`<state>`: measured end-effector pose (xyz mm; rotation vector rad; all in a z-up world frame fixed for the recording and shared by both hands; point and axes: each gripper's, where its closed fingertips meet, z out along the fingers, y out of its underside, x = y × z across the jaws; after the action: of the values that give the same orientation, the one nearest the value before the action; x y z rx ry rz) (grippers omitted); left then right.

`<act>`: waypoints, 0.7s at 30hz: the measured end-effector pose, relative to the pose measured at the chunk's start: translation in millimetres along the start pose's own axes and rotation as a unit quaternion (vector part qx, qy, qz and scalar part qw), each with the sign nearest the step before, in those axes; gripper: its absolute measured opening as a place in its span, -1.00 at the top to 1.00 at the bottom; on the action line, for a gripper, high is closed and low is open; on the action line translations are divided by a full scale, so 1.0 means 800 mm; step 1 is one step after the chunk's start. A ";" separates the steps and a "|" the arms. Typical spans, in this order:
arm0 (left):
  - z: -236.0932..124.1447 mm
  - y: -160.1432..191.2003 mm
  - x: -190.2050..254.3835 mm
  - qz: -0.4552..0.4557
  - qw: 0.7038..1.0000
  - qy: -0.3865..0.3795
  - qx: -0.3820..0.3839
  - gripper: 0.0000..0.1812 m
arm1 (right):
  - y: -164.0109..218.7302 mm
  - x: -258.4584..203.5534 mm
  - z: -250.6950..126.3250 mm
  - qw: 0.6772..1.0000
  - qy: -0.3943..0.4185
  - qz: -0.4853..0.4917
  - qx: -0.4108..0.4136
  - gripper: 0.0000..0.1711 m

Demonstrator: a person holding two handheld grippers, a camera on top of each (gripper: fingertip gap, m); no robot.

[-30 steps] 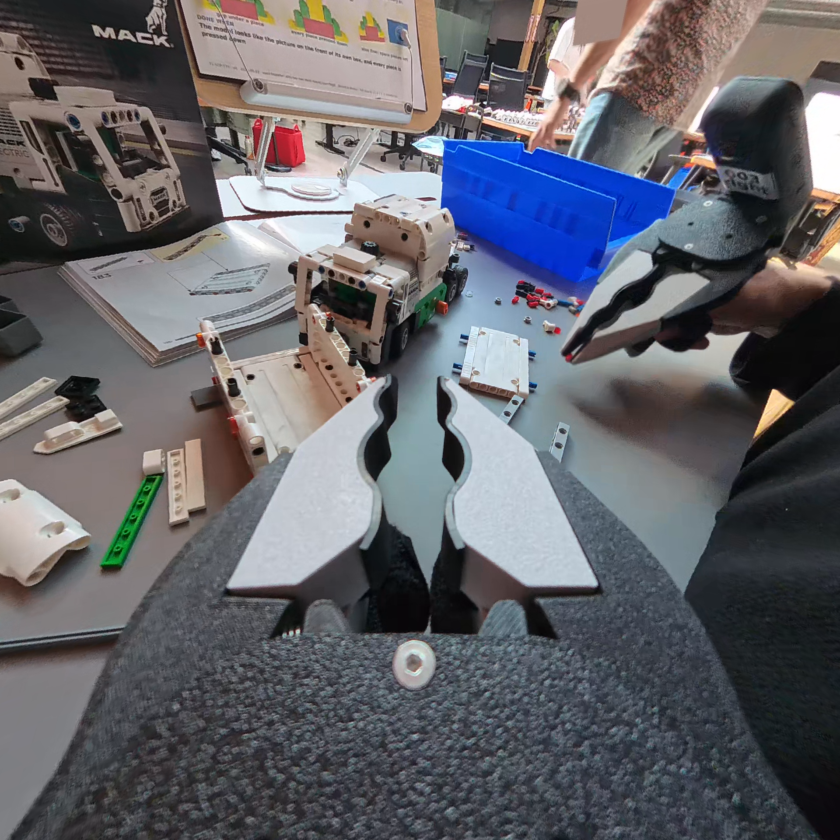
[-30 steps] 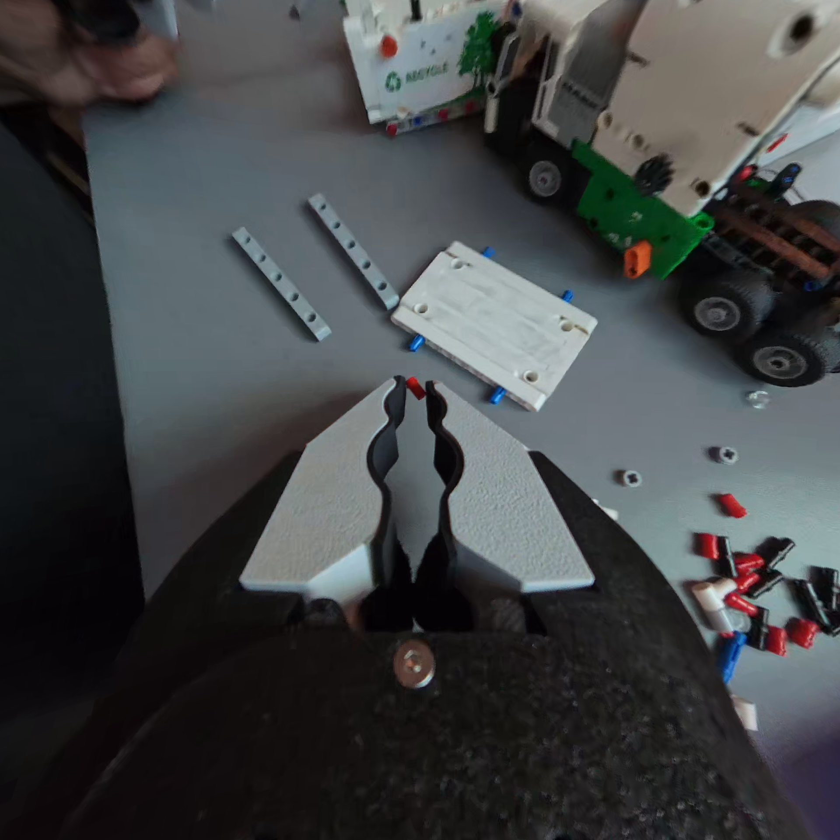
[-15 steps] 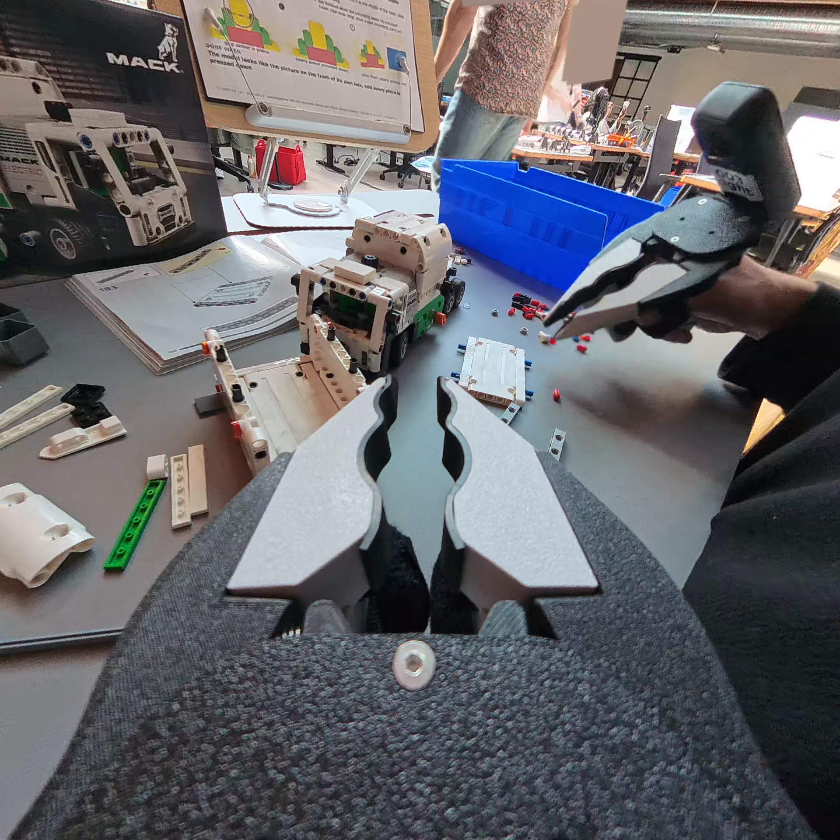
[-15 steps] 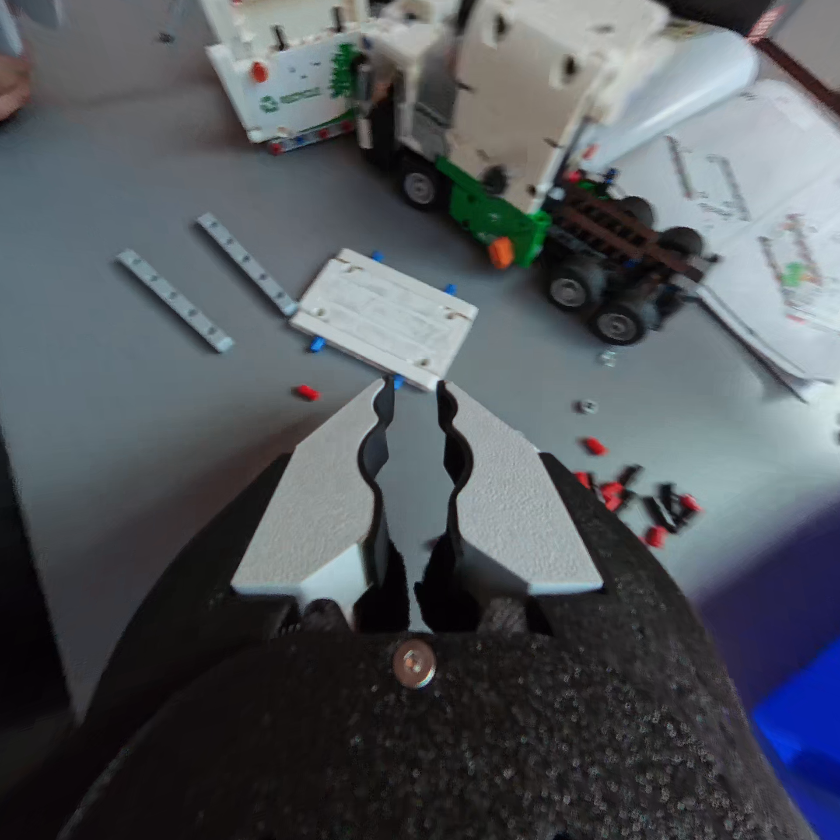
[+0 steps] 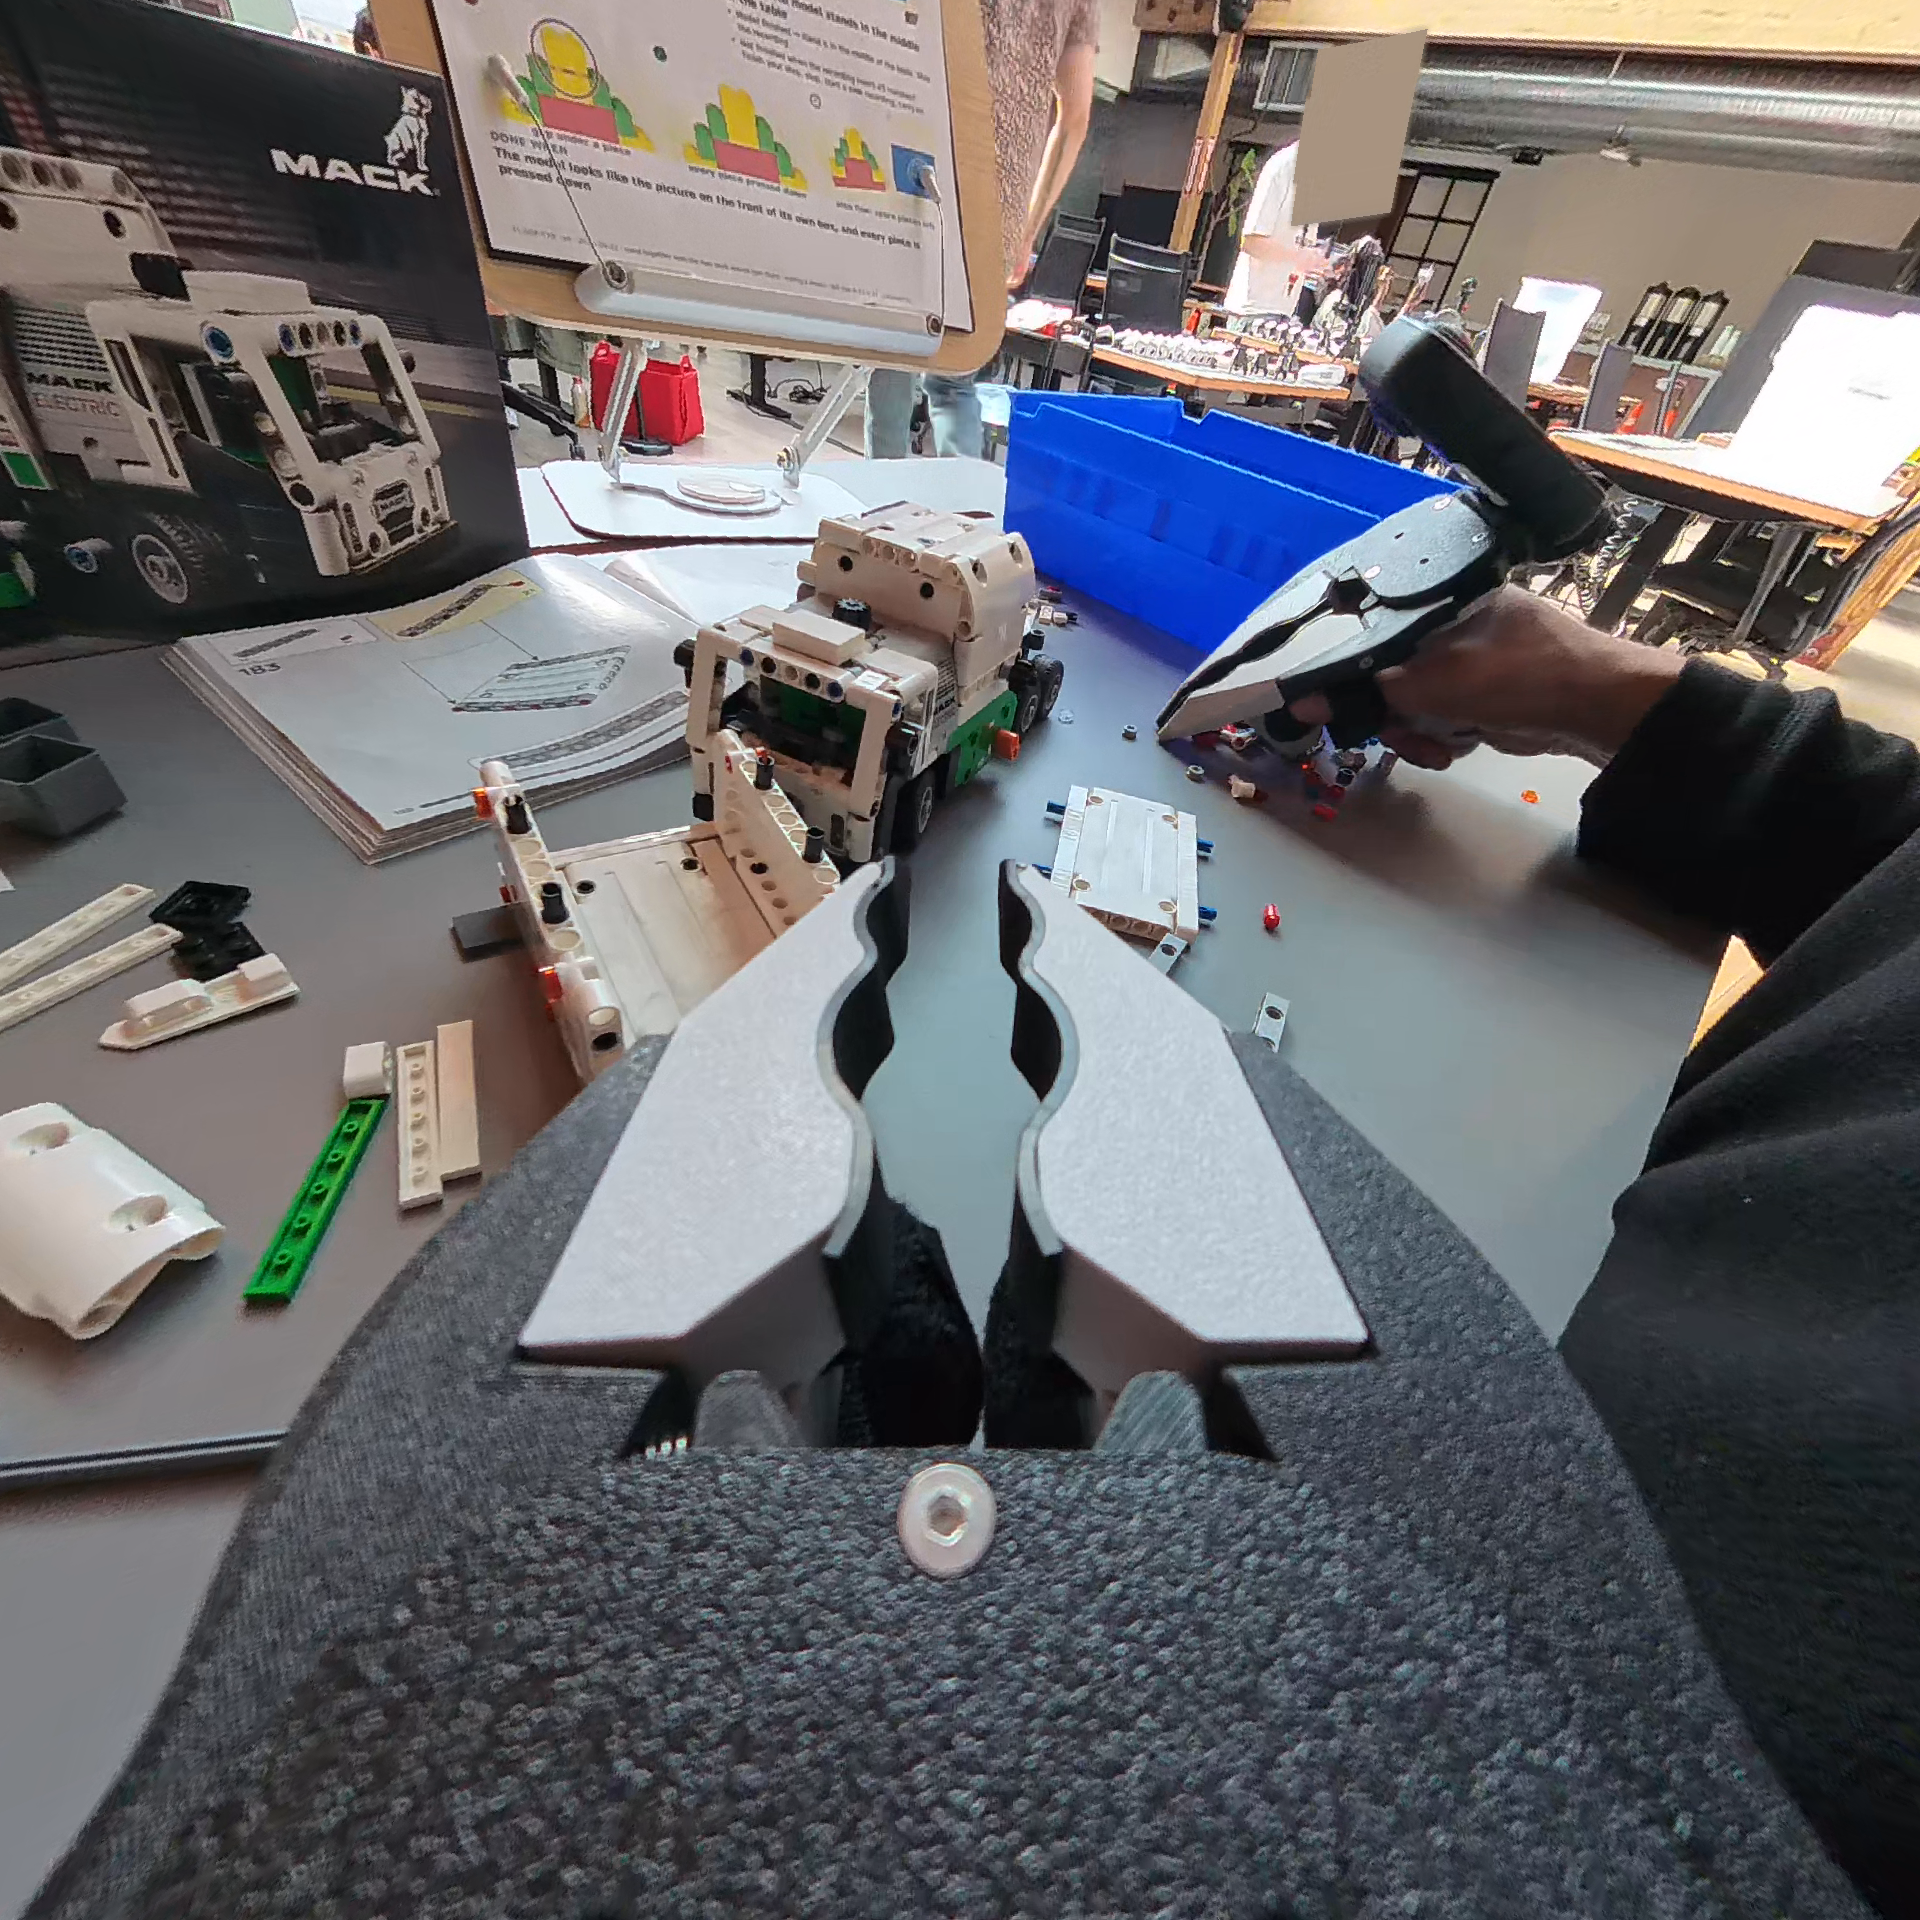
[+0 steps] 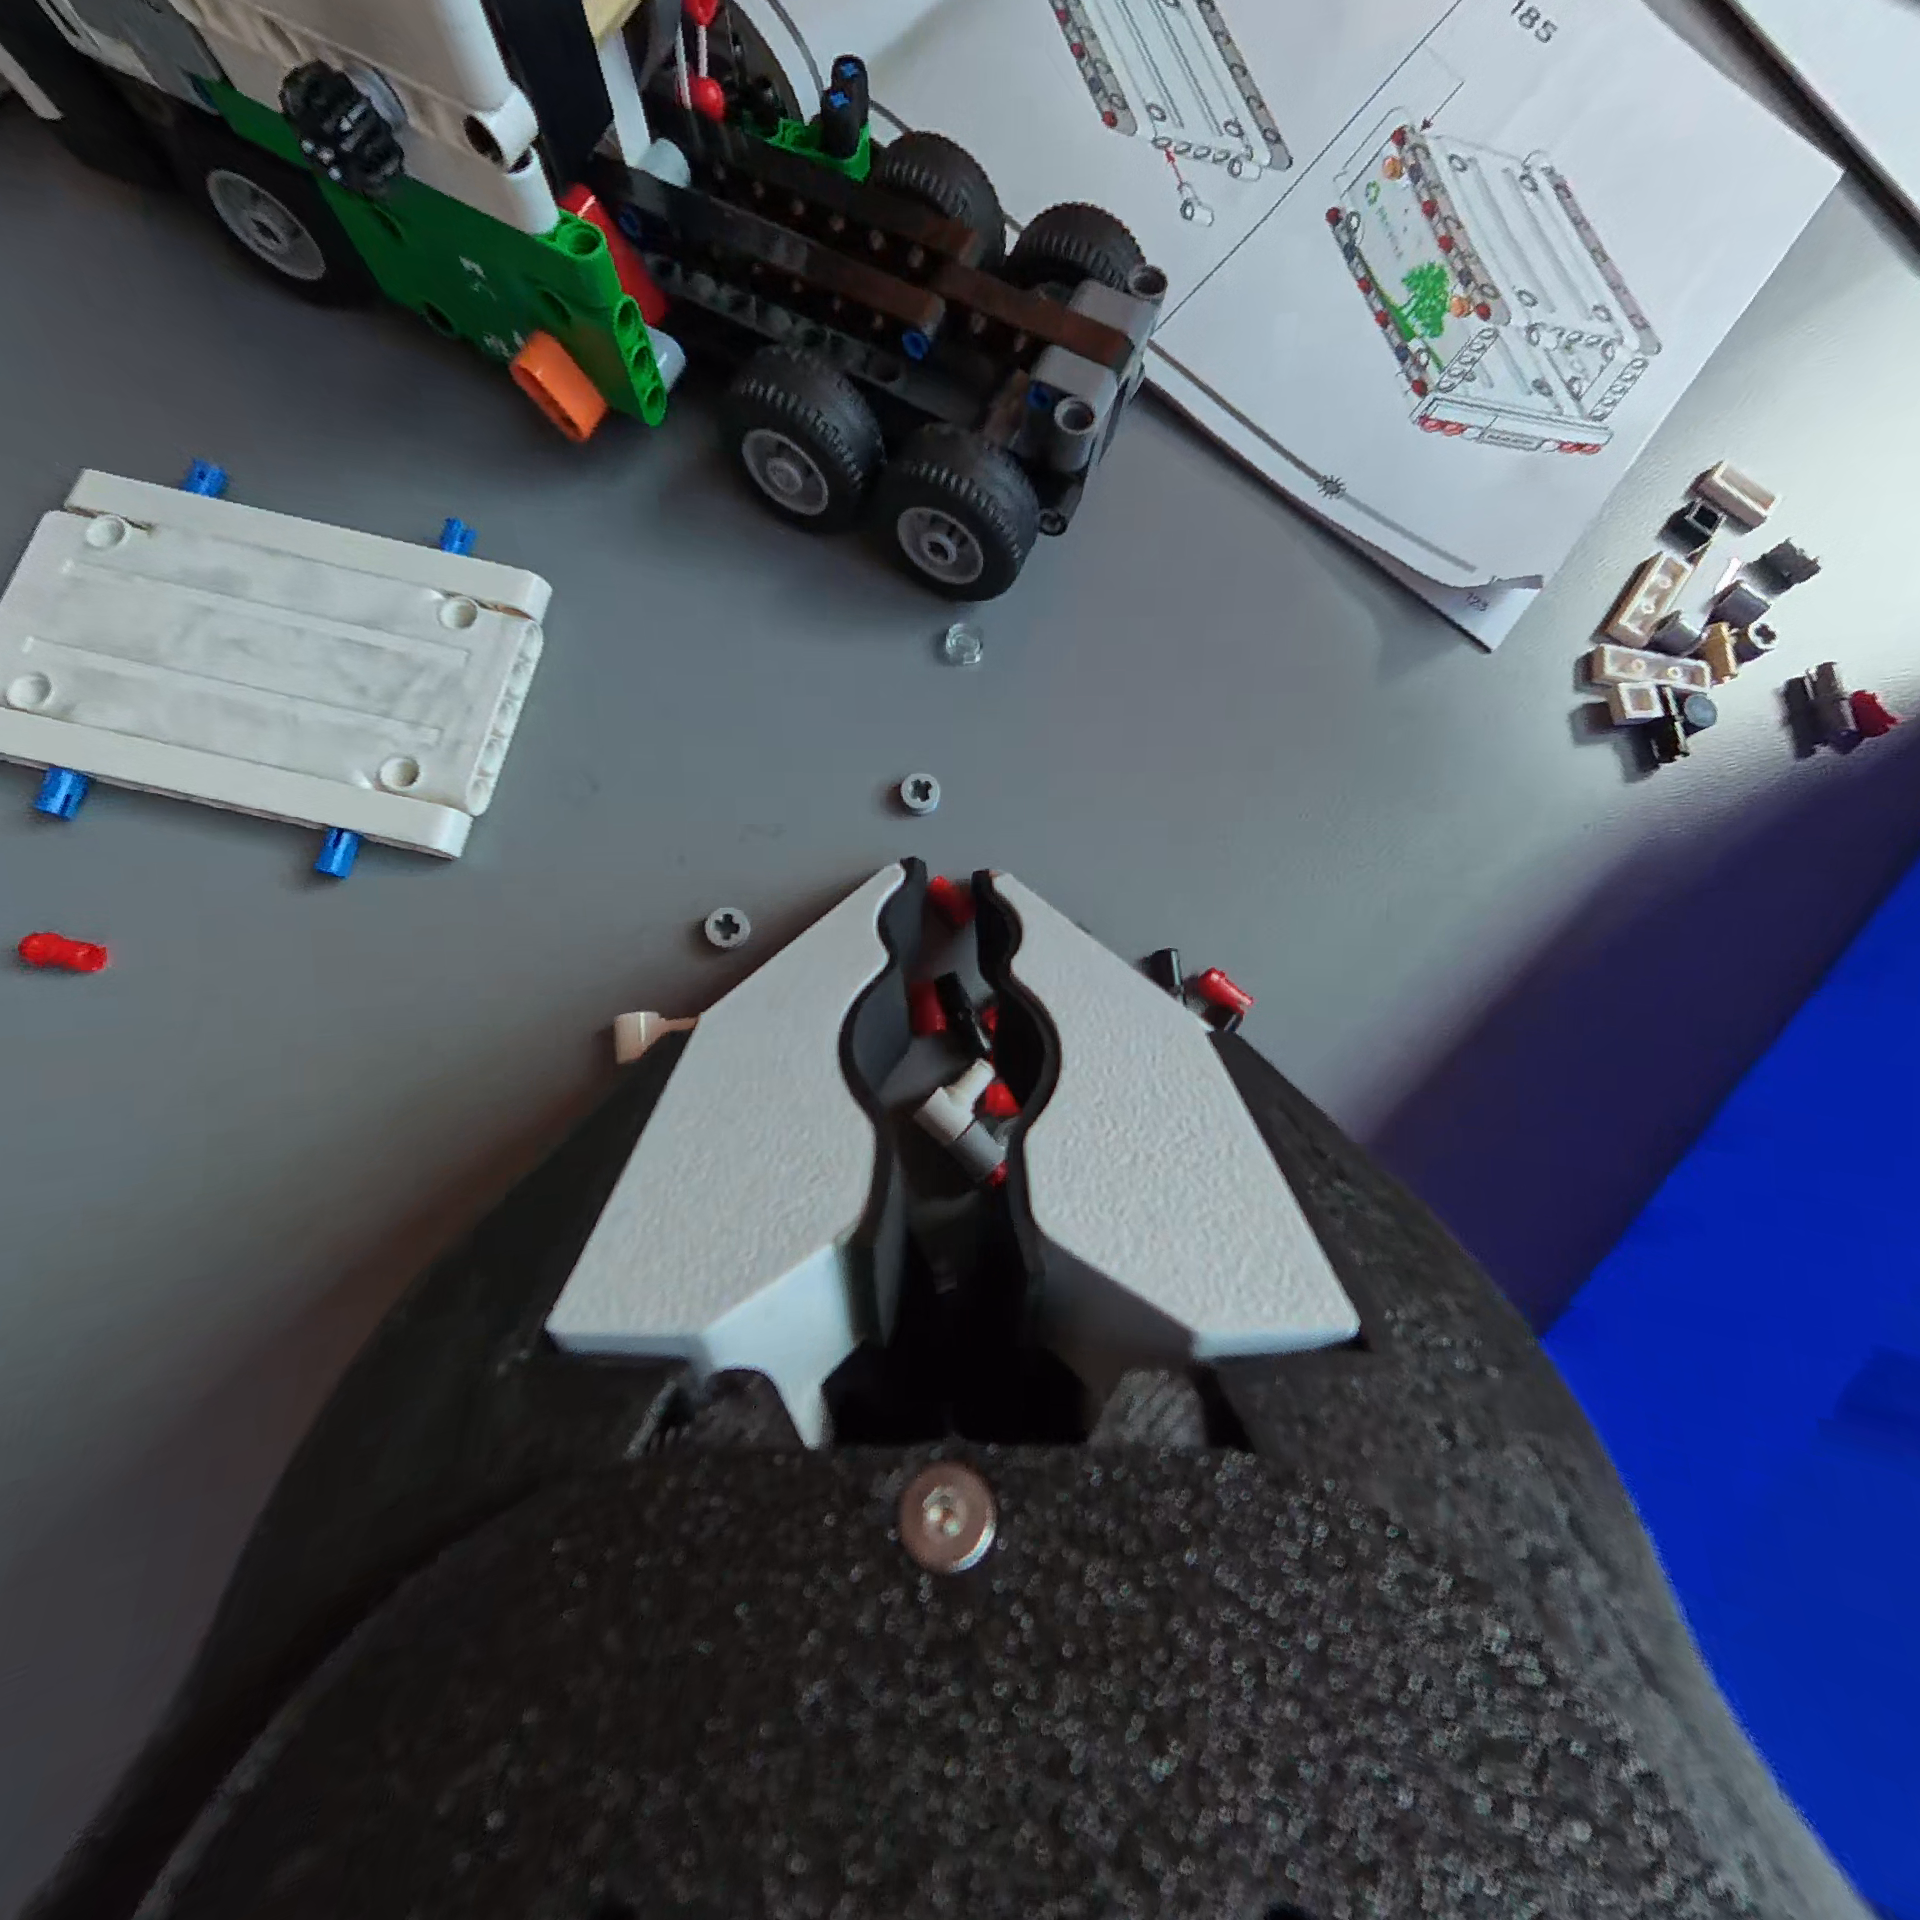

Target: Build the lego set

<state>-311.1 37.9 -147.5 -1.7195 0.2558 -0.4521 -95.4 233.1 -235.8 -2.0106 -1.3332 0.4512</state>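
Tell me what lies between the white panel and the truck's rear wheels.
In the right wrist view, only bare grey table separates the white panel from the truck's rear wheels; a small clear stud sits just beyond.

Bare table [image 5: 1434, 1049] lies ahead; truck [image 5: 873, 675] and bin [image 5: 1174, 520] apparently crowd beyond.

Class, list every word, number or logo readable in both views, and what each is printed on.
I do not copy writing; here is what bears it.
Set box: white brand lettering, legible.
Clipboard sheet: printed lines, mostly small.
Instruction booklet: page numbers, legible.
Truck cab: label too small.
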 end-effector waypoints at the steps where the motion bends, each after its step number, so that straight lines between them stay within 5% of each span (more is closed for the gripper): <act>1: 0.000 0.000 0.000 0.000 1.000 0.000 0.000 0.84 | 0.001 -0.002 -0.001 1.000 -0.005 0.002 -0.003 0.91; 5: 0.000 0.000 0.001 -0.001 1.000 0.002 -0.001 0.84 | -0.019 -0.030 -0.016 0.999 -0.035 0.002 0.028 0.92; 11: 0.001 0.001 0.001 0.000 1.000 0.003 -0.003 0.84 | -0.028 -0.167 -0.039 0.979 -0.177 -0.084 0.054 0.92; 21: 0.001 0.001 0.003 0.004 1.000 0.005 -0.003 0.84 | -0.003 -0.175 -0.018 0.984 -0.160 -0.072 0.022 0.89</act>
<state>-308.5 37.6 -148.0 -1.7220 0.2713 -0.4560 -146.2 102.0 -234.7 -1.8440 -1.6338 0.7530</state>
